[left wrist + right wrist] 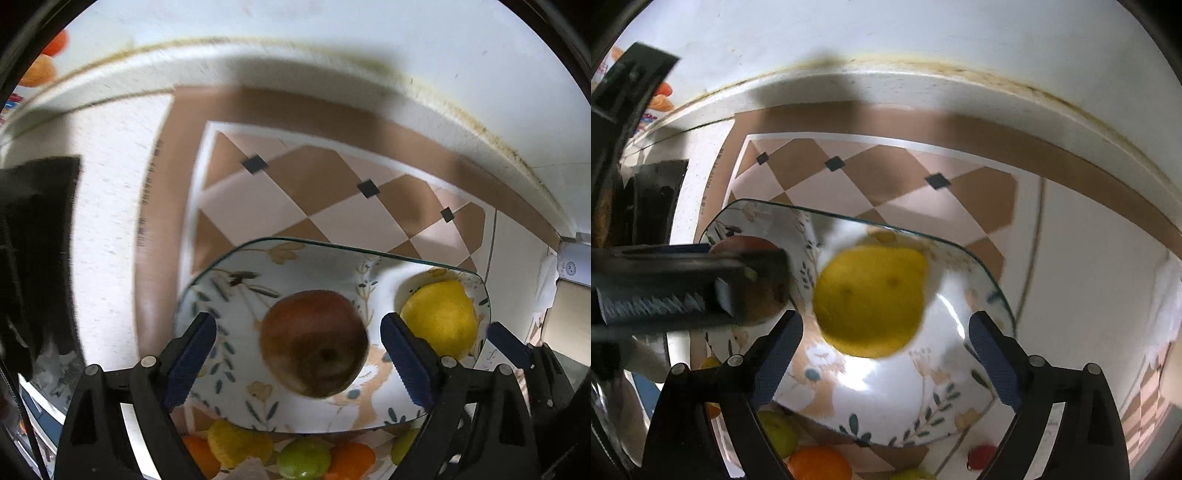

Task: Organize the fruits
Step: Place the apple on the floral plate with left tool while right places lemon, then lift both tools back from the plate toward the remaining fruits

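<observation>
Left wrist view: the left gripper points down over a floral plate that serves as the landmark here. Its jaws stand wide, the blue pads clear on either side of a red-brown apple that lies on the plate's middle without touching them. A yellow lemon rests in the plate's right end, just beyond the right-hand pad. One blue finger of the right gripper shows at the plate's right rim. Just past the plate's near edge lies a cluster of fruit: an orange, a green lime and a yellow fruit. The plate sits on a checkered mat of tan and pale diamonds.

Right wrist view: the right gripper hangs over the same plate with its jaws spread wide; the lemon lies on the plate between the pads, free of both. The left gripper reaches in from the left across the plate's left end, and the apple shows partly behind it. Near the plate's near edge are a lime, an orange and a small red fruit.
</observation>
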A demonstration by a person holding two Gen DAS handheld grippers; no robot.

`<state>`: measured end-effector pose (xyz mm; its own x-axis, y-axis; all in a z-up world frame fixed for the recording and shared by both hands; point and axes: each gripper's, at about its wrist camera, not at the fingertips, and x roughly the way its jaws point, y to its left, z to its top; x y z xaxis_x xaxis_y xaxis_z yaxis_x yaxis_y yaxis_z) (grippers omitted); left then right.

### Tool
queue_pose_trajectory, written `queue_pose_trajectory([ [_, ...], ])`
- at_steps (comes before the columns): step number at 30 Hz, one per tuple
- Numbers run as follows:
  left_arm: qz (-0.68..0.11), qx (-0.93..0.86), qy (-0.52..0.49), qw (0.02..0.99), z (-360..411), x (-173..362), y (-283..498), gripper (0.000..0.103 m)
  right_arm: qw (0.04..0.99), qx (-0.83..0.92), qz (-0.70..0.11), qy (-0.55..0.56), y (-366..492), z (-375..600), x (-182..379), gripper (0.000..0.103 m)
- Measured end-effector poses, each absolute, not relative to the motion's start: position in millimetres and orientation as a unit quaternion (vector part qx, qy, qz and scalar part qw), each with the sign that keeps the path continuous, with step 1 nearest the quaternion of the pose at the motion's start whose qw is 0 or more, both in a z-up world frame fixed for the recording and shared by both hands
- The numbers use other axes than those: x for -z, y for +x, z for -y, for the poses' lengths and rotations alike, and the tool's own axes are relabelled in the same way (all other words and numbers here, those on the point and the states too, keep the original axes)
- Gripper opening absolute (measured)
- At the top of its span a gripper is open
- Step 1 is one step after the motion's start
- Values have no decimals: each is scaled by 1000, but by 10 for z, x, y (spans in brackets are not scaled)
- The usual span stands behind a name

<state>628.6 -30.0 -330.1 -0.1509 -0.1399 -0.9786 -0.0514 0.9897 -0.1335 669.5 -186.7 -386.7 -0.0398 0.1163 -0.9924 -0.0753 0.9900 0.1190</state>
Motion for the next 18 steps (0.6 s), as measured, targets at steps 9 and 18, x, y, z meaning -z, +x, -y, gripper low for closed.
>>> queue_pose_trajectory([
  [9, -685, -13, -4, 729, -32, 2776, 5767, 91, 722, -8, -689, 63, 6138, 2133, 3478, 94],
  [18, -617, -21, 30, 786, -96, 2243, 5036, 91, 764, 24, -643, 51, 5507, 2010, 2979, 94],
])
